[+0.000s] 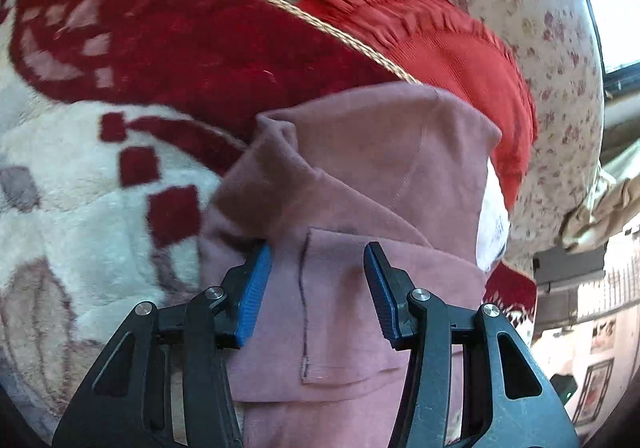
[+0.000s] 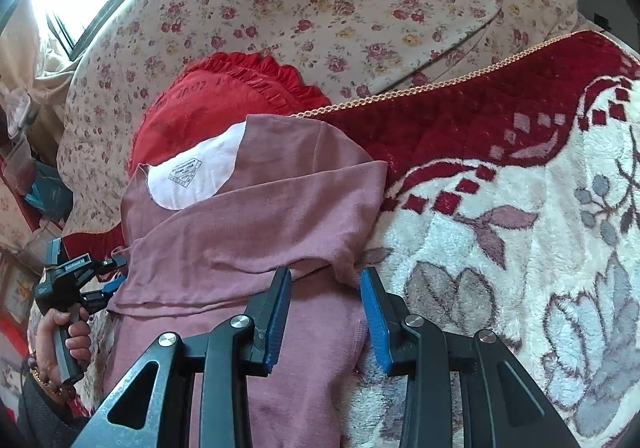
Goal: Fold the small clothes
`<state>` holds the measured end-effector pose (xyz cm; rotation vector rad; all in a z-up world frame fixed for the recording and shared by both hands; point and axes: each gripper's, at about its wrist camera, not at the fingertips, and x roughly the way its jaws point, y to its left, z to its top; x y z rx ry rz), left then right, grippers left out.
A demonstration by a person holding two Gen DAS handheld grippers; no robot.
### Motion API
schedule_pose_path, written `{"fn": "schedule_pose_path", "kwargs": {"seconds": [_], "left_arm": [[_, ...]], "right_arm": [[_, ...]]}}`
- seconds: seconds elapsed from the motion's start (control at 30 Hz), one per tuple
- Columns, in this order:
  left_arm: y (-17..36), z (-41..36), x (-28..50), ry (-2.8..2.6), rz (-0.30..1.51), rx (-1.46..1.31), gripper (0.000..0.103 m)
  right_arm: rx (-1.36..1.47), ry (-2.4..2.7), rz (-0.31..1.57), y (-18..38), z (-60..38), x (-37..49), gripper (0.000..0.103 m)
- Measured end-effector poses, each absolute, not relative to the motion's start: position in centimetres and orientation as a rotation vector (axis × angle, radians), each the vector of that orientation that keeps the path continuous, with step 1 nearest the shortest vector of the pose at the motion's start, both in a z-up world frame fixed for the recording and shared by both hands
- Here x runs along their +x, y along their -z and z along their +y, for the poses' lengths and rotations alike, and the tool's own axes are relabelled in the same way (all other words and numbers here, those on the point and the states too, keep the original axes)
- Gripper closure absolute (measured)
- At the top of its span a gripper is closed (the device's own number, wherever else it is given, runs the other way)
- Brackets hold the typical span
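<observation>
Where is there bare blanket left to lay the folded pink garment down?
Free: the cream floral stretch of the blanket, right of the pink garment and below the blanket's red border. Also open: the flowered sheet beyond the gold trim. Crowded: the left side, where the red ruffled cushion lies against the garment and the left tool works its edge.

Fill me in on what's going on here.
A person is folding a pink top on a blanket, a two-finger gripper in each hand. One sleeve is already folded across the body. The left gripper is over the top's left side, jaws apart with fabric between them but not pinched. The right gripper sits at the top's right edge, jaws also apart, nothing gripped. A red pillow lies behind the top, against a floral quilt.
</observation>
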<state>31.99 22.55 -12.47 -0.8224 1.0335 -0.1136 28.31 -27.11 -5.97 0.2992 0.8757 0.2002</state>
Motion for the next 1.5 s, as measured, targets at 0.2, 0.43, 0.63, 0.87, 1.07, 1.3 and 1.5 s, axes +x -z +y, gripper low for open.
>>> {"fn": "schedule_pose_path", "kwargs": {"seconds": [0.2, 0.43, 0.63, 0.87, 1.07, 1.3, 1.5], "left_arm": [[12.0, 22.0, 32.1, 0.173, 1.029, -0.812, 0.087], [10.2, 21.4, 31.6, 0.081, 0.956, -0.678, 0.1], [6.9, 21.2, 29.6, 0.038, 0.81, -0.557, 0.1], [7.2, 21.6, 30.1, -0.065, 0.808, -0.484, 0.1], [7.9, 21.2, 30.8, -0.115, 0.855, -0.443, 0.1], [5.5, 20.6, 29.1, -0.089, 0.717, -0.433, 0.089], [8.7, 18.0, 31.8, -0.036, 0.878, -0.353, 0.089]], "right_arm": [[0.288, -0.198, 0.881, 6.1, -27.0, 28.2, 0.069], [0.285, -0.2, 0.881, 6.1, -26.7, 28.4, 0.069], [0.291, -0.176, 0.876, 6.1, -27.3, 28.4, 0.069], [0.297, -0.165, 0.884, 6.3, -27.5, 28.3, 0.069], [0.243, -0.154, 0.875, 6.0, -27.0, 28.7, 0.069], [-0.005, -0.274, 0.814, 6.0, -22.5, 32.7, 0.069], [-0.064, -0.328, 0.969, 10.2, -20.2, 35.8, 0.076]]}}
